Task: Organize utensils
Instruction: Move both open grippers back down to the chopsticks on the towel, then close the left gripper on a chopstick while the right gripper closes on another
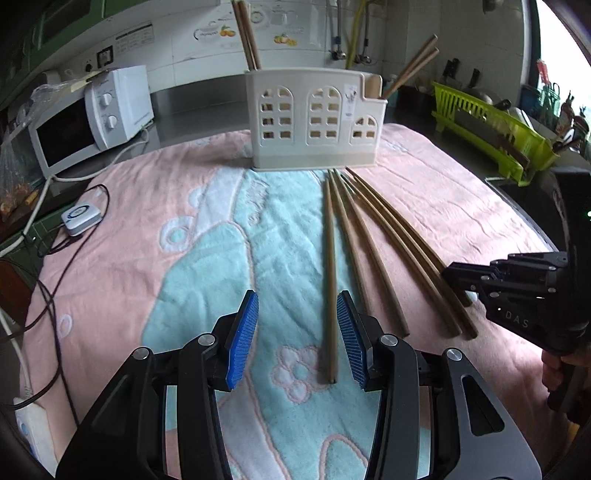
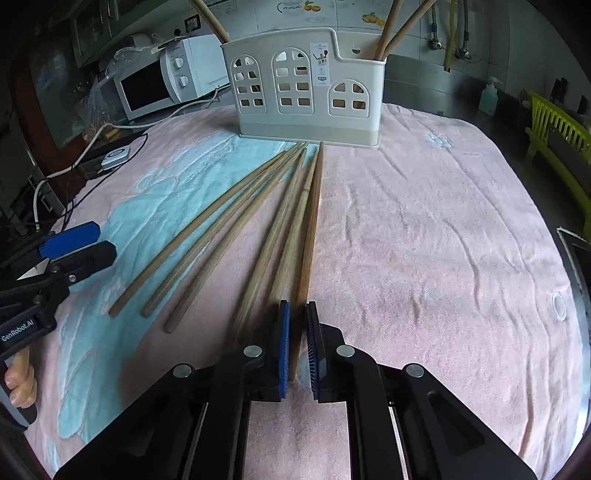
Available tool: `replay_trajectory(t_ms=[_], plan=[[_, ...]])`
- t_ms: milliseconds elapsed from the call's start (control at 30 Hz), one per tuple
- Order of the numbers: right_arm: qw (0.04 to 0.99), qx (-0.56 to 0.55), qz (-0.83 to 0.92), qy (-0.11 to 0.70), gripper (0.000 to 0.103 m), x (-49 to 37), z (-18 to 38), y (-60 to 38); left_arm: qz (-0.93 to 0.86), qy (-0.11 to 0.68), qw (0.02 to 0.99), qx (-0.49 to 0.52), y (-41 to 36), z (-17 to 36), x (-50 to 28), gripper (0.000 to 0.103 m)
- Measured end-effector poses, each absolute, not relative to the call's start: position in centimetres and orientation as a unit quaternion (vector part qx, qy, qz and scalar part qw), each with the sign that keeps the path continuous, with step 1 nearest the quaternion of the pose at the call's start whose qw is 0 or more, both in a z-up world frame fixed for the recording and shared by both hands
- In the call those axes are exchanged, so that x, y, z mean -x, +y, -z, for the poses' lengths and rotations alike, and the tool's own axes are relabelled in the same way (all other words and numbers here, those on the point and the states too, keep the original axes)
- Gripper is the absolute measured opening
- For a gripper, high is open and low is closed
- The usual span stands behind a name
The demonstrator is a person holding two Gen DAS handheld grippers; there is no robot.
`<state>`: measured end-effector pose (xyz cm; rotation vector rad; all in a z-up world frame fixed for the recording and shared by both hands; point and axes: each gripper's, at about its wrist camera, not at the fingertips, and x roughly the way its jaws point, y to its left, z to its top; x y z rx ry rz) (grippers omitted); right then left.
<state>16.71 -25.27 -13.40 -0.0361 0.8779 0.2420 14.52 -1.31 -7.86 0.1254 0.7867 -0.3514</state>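
Several long wooden chopsticks lie fanned on a pink and teal towel point(image 1: 147, 206) in front of a cream utensil holder point(image 1: 314, 122) point(image 2: 306, 85). More chopsticks point(image 1: 247, 37) point(image 2: 399, 26) stand in the holder. My right gripper point(image 2: 297, 304) is shut on the near end of the rightmost chopstick point(image 2: 312, 221), low on the towel; the left wrist view shows this gripper point(image 1: 448, 272) from the side. My left gripper point(image 1: 298, 295) stands open over the leftmost chopstick point(image 1: 330, 258), whose near end lies between the jaws, close to the right pad. The left gripper point(image 2: 103, 240) also shows at the left of the right wrist view.
A white microwave point(image 1: 92, 118) stands at the back left, with cables, a small white device point(image 1: 79, 218) and a power strip point(image 1: 29, 432) along the left edge. A green dish rack point(image 1: 491, 129) sits at the right. A soap bottle point(image 2: 488, 96) stands behind the towel.
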Motion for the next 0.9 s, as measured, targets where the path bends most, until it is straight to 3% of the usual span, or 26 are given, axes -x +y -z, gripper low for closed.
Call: replay_trajectory(t_ms=[200,400,600,900], plan=[[0.9,0.039,-0.11,0.421,0.008,-16.3,13.5,-25.4,0.194,0.402,0.893,-0.061,-2.6,9.3,-15.4,0.045],[0.9,0.037,-0.114,0.418,0.008,-16.4,13.6,-25.6,0.211,0.422,0.88,-0.056,-3.3,10.4,-16.5,0.026],[0.902,0.036,-0.116,0.415,0.008,-16.2,13.6,-25.6,0.216,0.425,0.876,-0.071,-3.8,10.6,-16.7,0.023],[0.912,0.024,-0.112,0.393,0.007,-15.2,12.3,-26.3,0.206,0.433,0.871,-0.103,-4.4,10.4,-16.8,0.007]])
